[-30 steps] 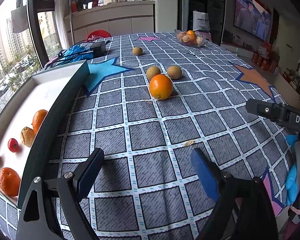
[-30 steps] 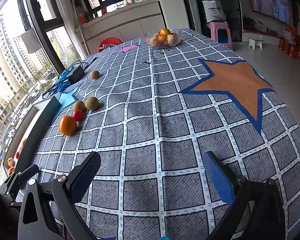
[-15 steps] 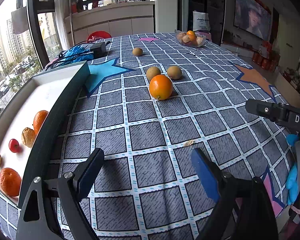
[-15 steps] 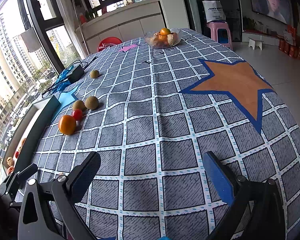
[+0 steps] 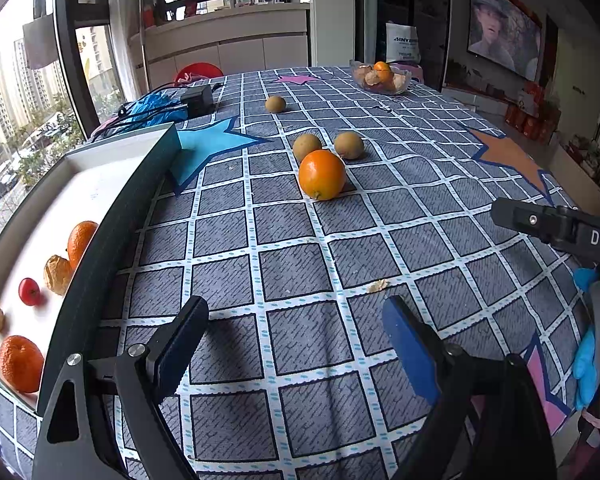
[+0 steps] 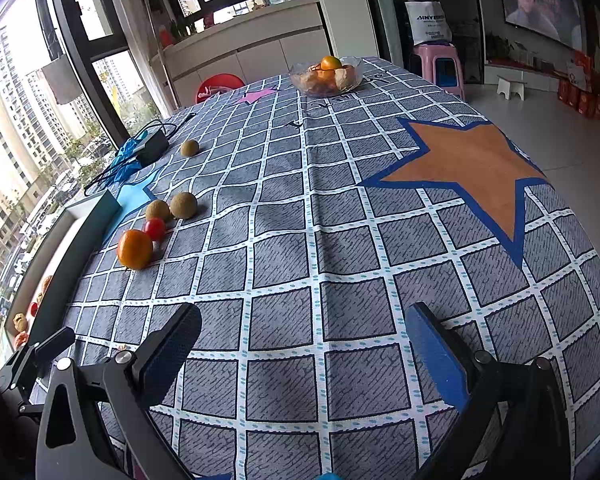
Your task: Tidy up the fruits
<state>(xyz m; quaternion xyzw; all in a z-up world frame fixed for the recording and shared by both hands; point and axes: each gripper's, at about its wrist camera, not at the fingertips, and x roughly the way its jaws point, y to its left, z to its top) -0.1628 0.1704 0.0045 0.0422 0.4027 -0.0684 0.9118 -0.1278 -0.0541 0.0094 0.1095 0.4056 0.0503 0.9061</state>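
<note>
My left gripper (image 5: 296,332) and right gripper (image 6: 306,338) are wide open and empty, so I should reach far to the orange (image 5: 322,175) and close gently before carrying it left to the tray (image 5: 100,236).

Desk cloth (image 6: 360,240): grey squares, white grid lines dotted blue, with orange (image 6: 464,160), light-blue (image 5: 208,144) and pink stars. Orange (image 5: 322,175): bright orange. Cherry tomato (image 6: 155,229): red. Three kiwis (image 5: 349,145): brown-green. Tray (image 5: 112,216): white inside, dark teal wall. My tongs' pads (image 5: 408,344): blue.

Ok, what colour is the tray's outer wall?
Dark teal outer wall, white inside; clearest in the left wrist view.
</note>
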